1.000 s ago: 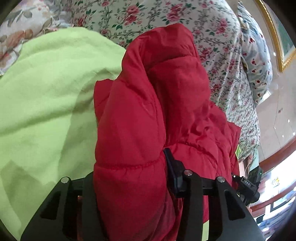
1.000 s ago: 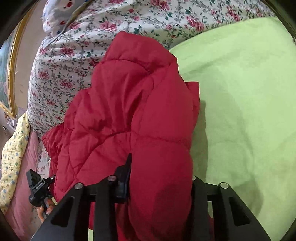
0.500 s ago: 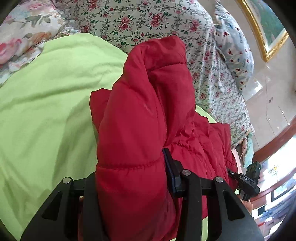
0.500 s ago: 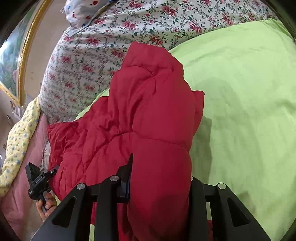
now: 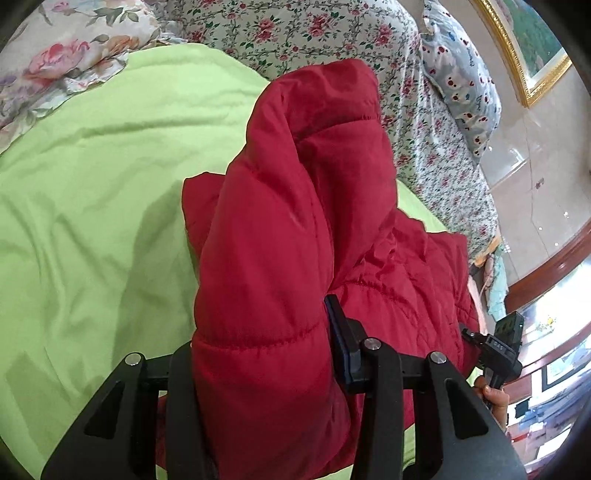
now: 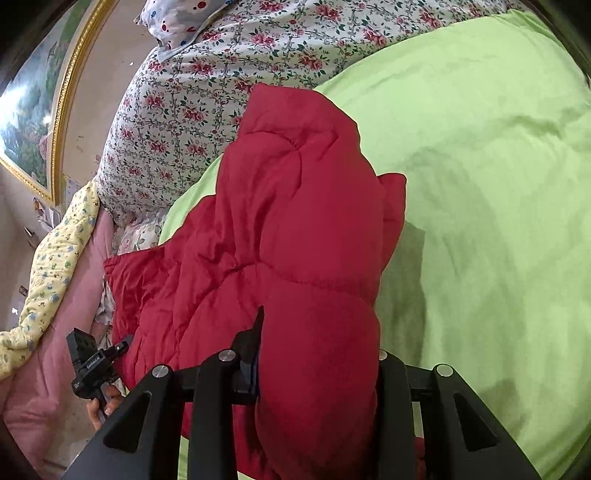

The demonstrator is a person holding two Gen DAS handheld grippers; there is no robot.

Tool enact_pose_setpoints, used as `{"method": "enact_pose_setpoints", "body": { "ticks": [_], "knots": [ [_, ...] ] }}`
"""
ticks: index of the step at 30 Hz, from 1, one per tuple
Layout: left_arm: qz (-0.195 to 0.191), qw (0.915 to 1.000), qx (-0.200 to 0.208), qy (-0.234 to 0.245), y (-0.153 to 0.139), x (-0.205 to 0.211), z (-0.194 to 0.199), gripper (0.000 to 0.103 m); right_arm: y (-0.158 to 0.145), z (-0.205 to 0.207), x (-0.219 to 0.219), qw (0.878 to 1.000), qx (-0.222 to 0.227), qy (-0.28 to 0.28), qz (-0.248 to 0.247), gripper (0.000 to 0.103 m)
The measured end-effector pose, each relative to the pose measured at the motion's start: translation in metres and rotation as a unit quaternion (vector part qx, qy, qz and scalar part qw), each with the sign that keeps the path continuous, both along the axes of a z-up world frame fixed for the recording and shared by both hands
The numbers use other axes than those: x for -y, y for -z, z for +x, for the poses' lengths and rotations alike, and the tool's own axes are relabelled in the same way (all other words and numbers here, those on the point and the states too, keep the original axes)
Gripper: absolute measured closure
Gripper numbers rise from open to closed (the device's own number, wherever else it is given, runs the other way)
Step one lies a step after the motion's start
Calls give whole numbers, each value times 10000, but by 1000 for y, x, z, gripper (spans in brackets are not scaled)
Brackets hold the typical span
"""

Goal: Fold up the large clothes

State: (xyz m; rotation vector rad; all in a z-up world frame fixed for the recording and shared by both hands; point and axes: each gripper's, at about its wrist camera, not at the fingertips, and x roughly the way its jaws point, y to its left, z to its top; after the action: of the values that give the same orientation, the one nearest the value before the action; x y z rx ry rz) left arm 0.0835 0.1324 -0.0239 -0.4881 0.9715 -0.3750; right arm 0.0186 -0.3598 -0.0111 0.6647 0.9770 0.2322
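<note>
A red puffer jacket [image 5: 288, 229] hangs over a lime green blanket [image 5: 92, 206] on the bed. My left gripper [image 5: 258, 354] is shut on a thick padded fold of it, which bulges between the fingers. My right gripper [image 6: 317, 354] is shut on another fold of the same jacket [image 6: 295, 229]. The jacket's far end droops down toward the blanket [image 6: 480, 184]. Each view shows the other gripper at the jacket's far side: the right one [image 5: 498, 350] and the left one [image 6: 92, 362].
A flowered quilt [image 5: 332, 33] lies heaped behind the blanket, with a spotted pillow [image 5: 461, 74] beside it. A gold-framed picture [image 6: 33, 122] hangs on the wall. A yellow and pink quilt [image 6: 55, 266] lies at the bed's edge.
Both grippers have pulled back and up with the jacket. More green blanket and room shows around it, and the jacket hangs longer.
</note>
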Motion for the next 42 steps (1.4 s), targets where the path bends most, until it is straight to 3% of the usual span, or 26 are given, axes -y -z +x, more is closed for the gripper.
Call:
{"method": "enact_pose_setpoints", "body": {
  "ticks": [9, 15, 21, 27, 33, 42],
  "knots": [
    [343, 9992, 10, -193, 9, 6, 5, 54, 11, 4, 3, 9999, -49, 83, -68, 61],
    [566, 9979, -1, -330, 13, 6, 6, 38, 14, 4, 3, 9999, -88, 82, -113, 55],
    [1160, 9912, 157, -612, 0, 6, 1, 20, 6, 5, -1, 9988, -170, 47, -456, 40],
    [1674, 9790, 534, -1030, -23, 2, -3, 19, -16, 6, -4, 9915, 58, 212, -1283, 20],
    [1637, 9805, 629, -886, -35, 10, 7, 19, -36, 12, -5, 9846, 360, 261, -1688, 12],
    [1973, 9778, 519, -472, -29, 42, 26, 19, -32, 36, -21, 9801, 351, 84, -1950, 10]
  ]
}}
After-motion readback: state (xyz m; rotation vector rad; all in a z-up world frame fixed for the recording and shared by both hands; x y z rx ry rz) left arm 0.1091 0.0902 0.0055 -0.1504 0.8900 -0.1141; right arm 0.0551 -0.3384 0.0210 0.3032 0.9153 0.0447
